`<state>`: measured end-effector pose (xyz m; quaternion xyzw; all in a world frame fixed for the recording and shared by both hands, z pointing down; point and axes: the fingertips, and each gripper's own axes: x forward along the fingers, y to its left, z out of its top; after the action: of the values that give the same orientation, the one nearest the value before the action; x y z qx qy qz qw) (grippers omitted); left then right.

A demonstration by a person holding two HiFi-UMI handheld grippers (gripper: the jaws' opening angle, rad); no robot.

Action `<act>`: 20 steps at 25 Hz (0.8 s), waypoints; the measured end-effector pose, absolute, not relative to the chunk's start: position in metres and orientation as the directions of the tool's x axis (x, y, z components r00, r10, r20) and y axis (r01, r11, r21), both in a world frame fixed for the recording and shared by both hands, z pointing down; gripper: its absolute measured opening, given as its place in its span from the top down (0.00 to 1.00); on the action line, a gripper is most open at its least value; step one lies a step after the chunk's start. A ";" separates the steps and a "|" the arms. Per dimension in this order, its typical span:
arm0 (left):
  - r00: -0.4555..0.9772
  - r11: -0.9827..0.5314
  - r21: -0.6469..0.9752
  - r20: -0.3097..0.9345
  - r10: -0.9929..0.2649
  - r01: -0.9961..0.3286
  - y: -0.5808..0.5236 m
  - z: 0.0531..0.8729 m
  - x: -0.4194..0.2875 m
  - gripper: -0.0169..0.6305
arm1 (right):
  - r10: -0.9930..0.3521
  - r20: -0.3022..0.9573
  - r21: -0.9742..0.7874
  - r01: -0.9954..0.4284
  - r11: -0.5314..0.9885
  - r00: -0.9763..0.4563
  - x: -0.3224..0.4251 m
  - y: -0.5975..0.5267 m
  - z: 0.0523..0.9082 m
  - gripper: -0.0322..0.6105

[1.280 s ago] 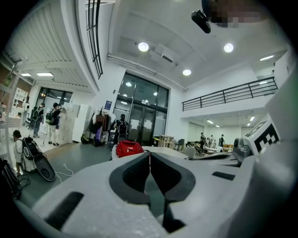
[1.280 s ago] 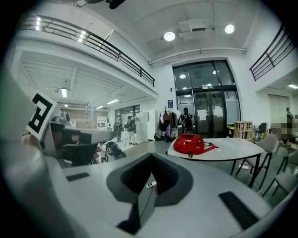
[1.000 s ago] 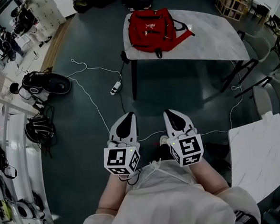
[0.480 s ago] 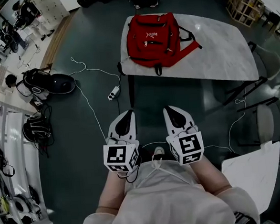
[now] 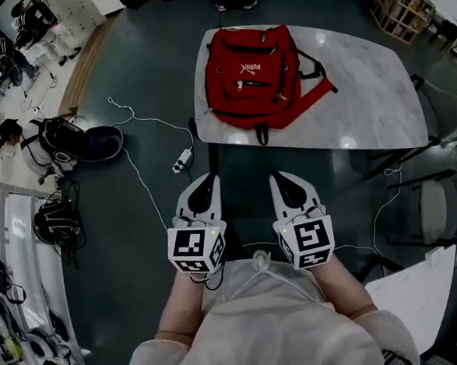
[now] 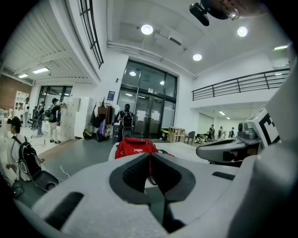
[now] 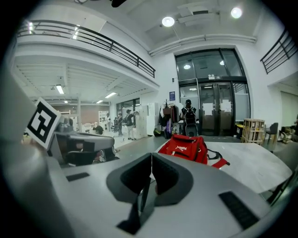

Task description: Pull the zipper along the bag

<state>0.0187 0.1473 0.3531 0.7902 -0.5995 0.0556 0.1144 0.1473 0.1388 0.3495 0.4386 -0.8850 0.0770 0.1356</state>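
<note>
I hold the left gripper (image 5: 207, 189) and the right gripper (image 5: 285, 185) side by side, low in front of my body. They are near each other but apart, and both point forward, away from me. The jaws of the left gripper are pressed together with nothing between them. The jaws of the right gripper are also together and empty. The left marker cube (image 5: 196, 252) and the right marker cube (image 5: 307, 242) face up toward my head. My left forearm (image 5: 175, 318) and right forearm (image 5: 349, 290) are bent in close to my trunk.
</note>
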 end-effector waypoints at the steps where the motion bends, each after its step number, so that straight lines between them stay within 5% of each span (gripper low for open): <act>1: 0.287 -0.268 0.113 0.223 -0.931 -0.957 0.134 0.353 0.015 0.94 | -0.762 0.309 -0.014 -0.803 0.595 -0.570 0.143 0.128 0.350 0.91; 20: 0.509 -0.498 0.133 0.372 -0.777 -0.857 -0.104 0.402 -0.121 0.94 | -0.778 0.495 -0.061 -0.909 0.412 -0.385 0.004 -0.082 0.406 0.91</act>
<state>-0.1211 -0.1044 0.4019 0.8551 -0.4777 0.1325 0.1519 0.0037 -0.0818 0.4063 0.5171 -0.8160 0.1638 0.1997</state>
